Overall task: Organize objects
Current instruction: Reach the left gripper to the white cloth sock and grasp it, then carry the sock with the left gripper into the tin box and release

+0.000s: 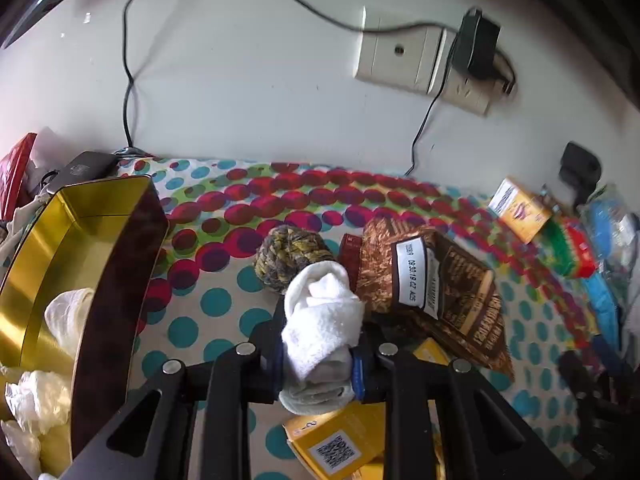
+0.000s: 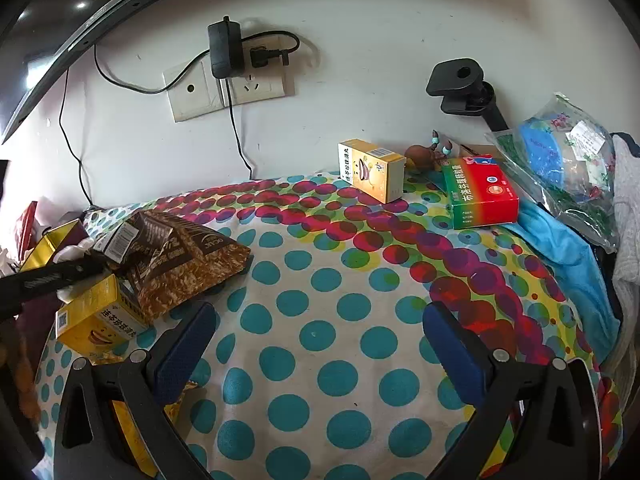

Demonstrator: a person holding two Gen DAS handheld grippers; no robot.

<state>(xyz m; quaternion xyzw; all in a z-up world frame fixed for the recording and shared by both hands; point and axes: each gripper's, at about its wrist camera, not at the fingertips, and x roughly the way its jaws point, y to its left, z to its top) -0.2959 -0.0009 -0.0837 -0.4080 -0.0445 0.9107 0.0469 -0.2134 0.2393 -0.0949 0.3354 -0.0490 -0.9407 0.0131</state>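
My left gripper point(image 1: 318, 354) is shut on a rolled white sock point(image 1: 320, 320) and holds it above the dotted cloth. A gold-lined tin box point(image 1: 80, 264) stands open to the left, with white socks point(image 1: 66, 316) inside. A rolled yellow-grey sock point(image 1: 290, 256) lies just beyond the held one. A brown snack bag point(image 1: 436, 292) lies to the right and also shows in the right wrist view point(image 2: 176, 264). My right gripper point(image 2: 316, 344) is open and empty over the cloth. The left gripper's arm point(image 2: 44, 280) shows at that view's left edge.
Yellow medicine boxes lie near the snack bag point(image 2: 96, 316), under my left gripper point(image 1: 340, 440) and at the back point(image 2: 374, 170). A red-green box point(image 2: 482, 196), a blue cloth point(image 2: 568, 264) and a plastic bag point(image 2: 560, 160) sit at right. Wall sockets point(image 2: 228, 88) and cables hang behind.
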